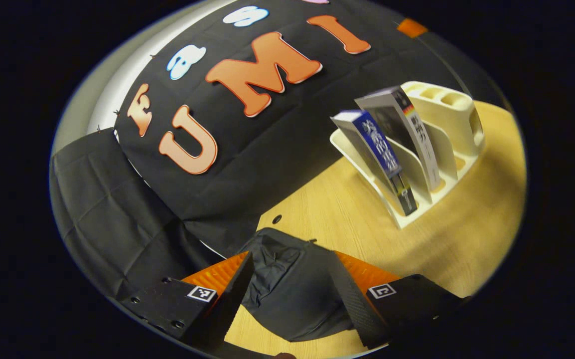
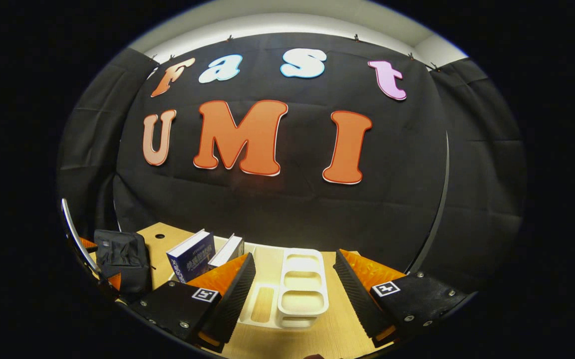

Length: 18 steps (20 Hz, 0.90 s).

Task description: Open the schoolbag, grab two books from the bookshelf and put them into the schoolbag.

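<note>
The schoolbag point(image 1: 287, 289), a dark soft bag, lies on the wooden counter point(image 1: 347, 219), and the left gripper point(image 1: 287, 299) hovers close above it. Its fingers are wide apart, with the bag between them, but they do not press on it and hold nothing. The white bookshelf point(image 1: 432, 149) stands further along the counter, well apart from the schoolbag, and carries two leaning books: a blue book point(image 1: 382, 149) on the side nearer the schoolbag and a grey book point(image 1: 407, 129) next to it.

The right gripper point(image 2: 295, 294) faces the empty end of the bookshelf point(image 2: 300, 284), with its fingers also wide open and empty. From there the blue book point(image 2: 193, 262) stands on the far side of the shelf, toward the schoolbag point(image 2: 123, 259).

The risk, as it seems, is in the soft cloth: the fingers may pinch a loose fold instead of the zipper pull and drag the whole bag over the counter. The books lean freely, so a careless touch may tip them.

The zipper cannot be made out, so it is not clear whether the bag is already open. The lower part of the bag is cut off at the edge of the left gripper view.
</note>
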### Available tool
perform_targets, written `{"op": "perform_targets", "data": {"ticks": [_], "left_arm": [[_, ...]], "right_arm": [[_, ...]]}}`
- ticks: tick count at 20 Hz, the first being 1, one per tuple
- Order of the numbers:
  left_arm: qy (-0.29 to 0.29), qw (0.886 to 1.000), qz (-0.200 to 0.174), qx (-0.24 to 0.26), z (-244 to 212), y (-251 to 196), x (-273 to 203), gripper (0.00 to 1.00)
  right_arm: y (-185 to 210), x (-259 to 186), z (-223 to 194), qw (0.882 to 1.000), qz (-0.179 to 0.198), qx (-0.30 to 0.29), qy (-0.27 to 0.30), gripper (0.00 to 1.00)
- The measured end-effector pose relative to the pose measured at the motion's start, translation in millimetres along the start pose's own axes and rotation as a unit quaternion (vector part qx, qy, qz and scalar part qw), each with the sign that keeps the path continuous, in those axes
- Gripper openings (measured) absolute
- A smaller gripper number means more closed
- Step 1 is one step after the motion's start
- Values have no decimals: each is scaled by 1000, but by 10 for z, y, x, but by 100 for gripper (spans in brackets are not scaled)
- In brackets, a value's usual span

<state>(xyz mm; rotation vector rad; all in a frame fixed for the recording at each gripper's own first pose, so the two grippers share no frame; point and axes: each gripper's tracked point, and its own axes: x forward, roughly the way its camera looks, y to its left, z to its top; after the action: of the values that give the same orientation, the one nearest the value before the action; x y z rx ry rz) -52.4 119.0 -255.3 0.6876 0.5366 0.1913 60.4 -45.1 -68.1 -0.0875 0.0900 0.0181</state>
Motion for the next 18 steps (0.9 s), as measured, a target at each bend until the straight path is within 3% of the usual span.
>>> {"op": "perform_targets", "data": {"ticks": [6,12,18], "left_arm": [[86,994,-2,66,-713,-306,17,96],[136,986,2,93,-1170,-322,163,95],[124,985,29,120,-1014,-21,275,95]], "right_arm": [[59,98,-96,999,31,-22,-2,96],[80,111,-63,999,42,-20,-10,96],[-51,94,-37,999,25,-15,-15,96]]}}
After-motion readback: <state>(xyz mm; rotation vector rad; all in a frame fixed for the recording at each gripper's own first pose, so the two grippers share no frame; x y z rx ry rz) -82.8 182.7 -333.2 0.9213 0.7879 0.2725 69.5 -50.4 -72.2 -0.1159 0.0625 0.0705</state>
